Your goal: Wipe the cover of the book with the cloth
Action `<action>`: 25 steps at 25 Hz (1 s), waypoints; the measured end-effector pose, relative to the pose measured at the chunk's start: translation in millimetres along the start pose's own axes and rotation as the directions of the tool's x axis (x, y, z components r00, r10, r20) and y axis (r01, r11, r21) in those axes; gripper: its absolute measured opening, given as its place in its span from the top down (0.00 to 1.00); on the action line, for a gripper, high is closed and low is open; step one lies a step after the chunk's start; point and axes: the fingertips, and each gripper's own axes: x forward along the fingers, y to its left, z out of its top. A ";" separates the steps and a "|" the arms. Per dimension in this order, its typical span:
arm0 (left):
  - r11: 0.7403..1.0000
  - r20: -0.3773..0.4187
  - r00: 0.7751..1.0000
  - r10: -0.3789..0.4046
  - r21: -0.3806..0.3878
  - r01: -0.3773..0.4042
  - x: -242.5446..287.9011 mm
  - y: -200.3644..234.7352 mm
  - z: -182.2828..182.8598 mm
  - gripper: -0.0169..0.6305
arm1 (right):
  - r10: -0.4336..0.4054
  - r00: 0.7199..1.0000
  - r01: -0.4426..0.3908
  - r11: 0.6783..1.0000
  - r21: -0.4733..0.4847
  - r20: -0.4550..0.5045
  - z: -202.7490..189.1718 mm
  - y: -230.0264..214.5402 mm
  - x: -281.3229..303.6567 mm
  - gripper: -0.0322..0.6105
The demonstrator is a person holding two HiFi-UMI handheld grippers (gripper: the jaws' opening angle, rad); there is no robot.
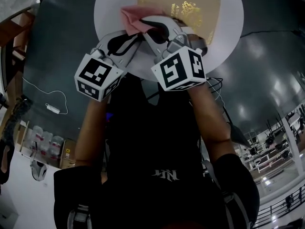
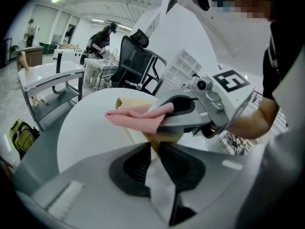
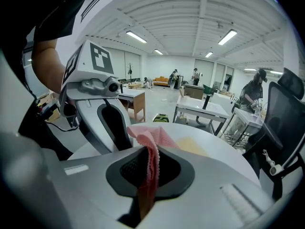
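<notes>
A tan book point(image 1: 190, 6) with gold print lies on the round white table point(image 1: 224, 37). Over its near left part hangs a pink cloth point(image 1: 133, 18), with my right gripper point(image 1: 153, 26) shut on it. In the right gripper view the cloth point(image 3: 151, 149) runs down between the pads, above the book point(image 3: 195, 144). My left gripper point(image 1: 135, 38) sits just left of the right one. Its jaws stand nearly together on the book's near corner point(image 2: 153, 144); pale material shows in the narrow slot. The right gripper point(image 2: 164, 117) holds the cloth point(image 2: 136, 116) just beyond the left gripper point(image 2: 155, 150).
A black office chair point(image 2: 136, 61) stands behind the table. Beyond it are white workbenches point(image 2: 52, 78) and people. On the dark floor to the left lies a white cable with an adapter point(image 1: 53, 108).
</notes>
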 end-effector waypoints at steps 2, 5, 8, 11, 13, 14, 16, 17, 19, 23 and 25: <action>1.000 0.001 1.000 0.000 0.001 0.000 -0.1 0.7 0.4 0.88 | -0.004 1.000 0.004 1.000 0.002 -0.003 -2.6 -1.4 -2.2 0.93; 1.000 -0.001 1.000 0.002 0.006 -0.002 -3.0 5.5 -2.8 0.88 | -0.016 1.000 0.016 1.000 0.013 -0.013 -8.8 -2.7 -3.5 0.93; 1.000 0.000 1.000 0.006 0.012 -0.006 -4.3 8.9 -3.9 0.88 | -0.027 0.999 0.028 0.999 0.019 -0.022 -17.2 -6.7 -8.2 0.93; 1.000 -0.010 1.000 0.011 0.019 -0.011 1.2 2.2 -0.8 0.88 | -0.044 0.999 0.044 0.999 0.031 -0.029 -32.9 -16.1 -25.3 0.93; 1.000 -0.014 1.000 0.014 0.020 -0.014 3.3 -0.7 0.2 0.88 | -0.059 0.998 0.061 0.997 0.041 -0.037 -43.8 -22.5 -36.3 0.93; 1.000 -0.015 1.000 0.016 0.020 -0.016 3.2 -0.5 0.4 0.88 | -0.068 0.997 0.070 0.997 0.045 -0.042 -48.5 -25.8 -40.6 0.93; 1.000 -0.018 1.000 0.019 0.020 -0.019 3.3 1.0 0.7 0.88 | -0.086 0.995 0.089 0.995 0.055 -0.053 -58.4 -33.1 -49.0 0.93; 1.000 -0.020 1.000 0.021 0.022 -0.020 4.0 0.7 1.1 0.88 | -0.095 0.994 0.098 0.993 0.062 -0.058 -64.2 -37.3 -54.4 0.93; 0.999 -0.025 0.999 0.023 0.028 -0.022 6.2 -2.3 2.2 0.88 | -0.116 0.991 0.121 0.990 0.077 -0.068 -76.7 -45.6 -67.3 0.93; 0.999 -0.033 0.999 0.029 0.038 -0.028 5.0 -2.4 1.4 0.88 | -0.149 0.985 0.157 0.982 0.100 -0.081 -92.9 -53.8 -83.9 0.93; 0.999 -0.036 0.999 0.034 0.041 -0.032 3.9 -2.1 0.9 0.88 | -0.166 0.982 0.176 0.978 0.113 -0.089 -100.4 -57.5 -92.1 0.93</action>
